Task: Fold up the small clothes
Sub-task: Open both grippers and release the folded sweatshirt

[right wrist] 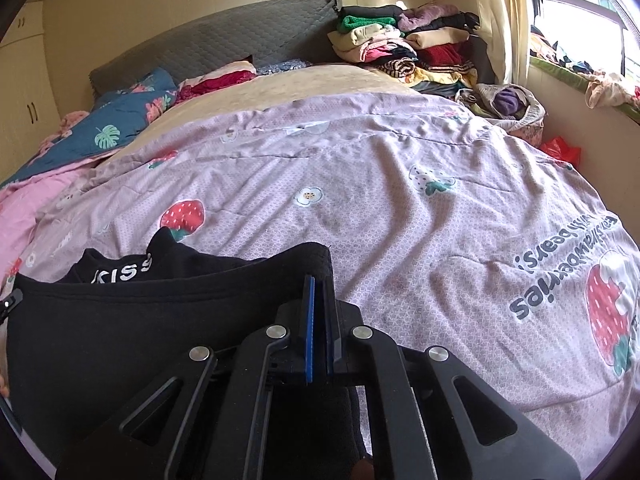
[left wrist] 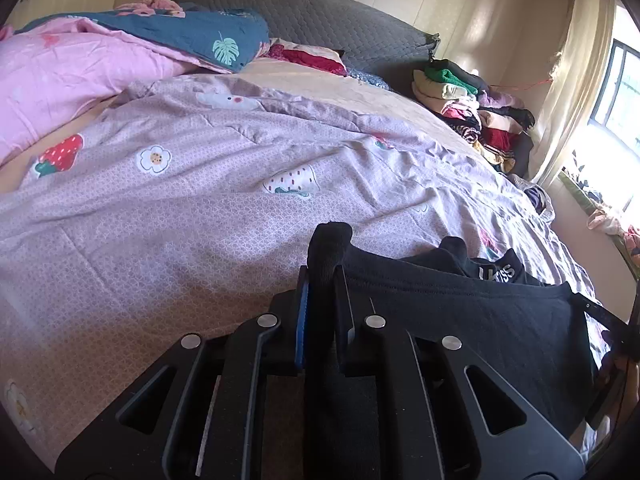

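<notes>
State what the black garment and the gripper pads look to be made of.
Black garment: soft matte knit, probably cotton jersey; stitched hem, limp drape. Pads on the right gripper: blue, matte, seemingly rubber or foam; exact material unclear.

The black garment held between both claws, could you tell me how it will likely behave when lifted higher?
The black garment is probably floppy: it sags between the left claw and right claw. It seems light, since thin pinches at the edges hold it. It may slip if tugged.

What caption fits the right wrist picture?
Right gripper pinching a black garment above the strawberry-print quilt.
</notes>
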A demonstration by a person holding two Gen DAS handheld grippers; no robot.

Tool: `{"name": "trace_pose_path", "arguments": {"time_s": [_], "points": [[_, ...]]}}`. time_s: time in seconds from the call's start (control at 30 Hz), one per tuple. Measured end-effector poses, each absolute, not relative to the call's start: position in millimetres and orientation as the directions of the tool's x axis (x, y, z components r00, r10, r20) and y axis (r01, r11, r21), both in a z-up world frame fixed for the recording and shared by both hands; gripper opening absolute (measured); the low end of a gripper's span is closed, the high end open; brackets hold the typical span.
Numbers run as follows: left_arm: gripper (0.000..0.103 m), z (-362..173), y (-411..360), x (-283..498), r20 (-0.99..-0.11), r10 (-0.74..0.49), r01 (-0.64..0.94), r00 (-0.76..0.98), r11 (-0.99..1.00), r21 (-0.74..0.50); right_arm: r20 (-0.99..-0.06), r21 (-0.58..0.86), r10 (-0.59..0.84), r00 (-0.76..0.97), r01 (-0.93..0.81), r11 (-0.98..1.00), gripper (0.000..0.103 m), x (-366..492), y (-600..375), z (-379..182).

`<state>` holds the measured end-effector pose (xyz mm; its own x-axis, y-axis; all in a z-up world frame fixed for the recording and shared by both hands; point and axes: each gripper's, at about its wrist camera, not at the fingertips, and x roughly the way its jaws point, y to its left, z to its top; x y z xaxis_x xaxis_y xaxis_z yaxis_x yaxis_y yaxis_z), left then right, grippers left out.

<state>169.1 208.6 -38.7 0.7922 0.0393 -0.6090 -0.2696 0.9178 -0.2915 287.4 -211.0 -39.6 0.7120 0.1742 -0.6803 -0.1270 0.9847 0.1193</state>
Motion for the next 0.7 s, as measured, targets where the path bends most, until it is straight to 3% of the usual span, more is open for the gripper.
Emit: {"name": "trace_pose_path", "arguments": {"time_s": [0.1, 0.37, 0.6, 0.7], "points": [[0.009, -39.9, 208.4, 168.1, -0.613, 0.041, -0.275, 0.789, 0.916, -0.293, -0.680, 0.123, 0.159, 0.716, -0.103, 0.987, 0.003, 285.3, -213.9, -39.8], [0.022, -36.9, 217.0, 150.6, -0.611, 0.063, -0.323, 0.789, 0.888, -0.326, -0.668, 0.202, 0.179, 0.722, -0.056, 0.978, 0.017, 262.6, -231.9, -34.8], [0.039, -25.6, 211.6, 128.2, -0.594, 0.078, -0.330, 0.801, 0.885, -0.330, -0.645, 0.208, 0.220, 0.732, -0.109, 0.972, 0.029, 230.9, -226.9, -24.4], [0.053, -19.3, 204.9, 118.9, -0.581, 0.069, -0.319, 0.811, 0.884, -0.340, -0.638, 0.203, 0.242, 0.731, -0.143, 0.969, 0.031, 217.1, -221.9, -19.9]]}}
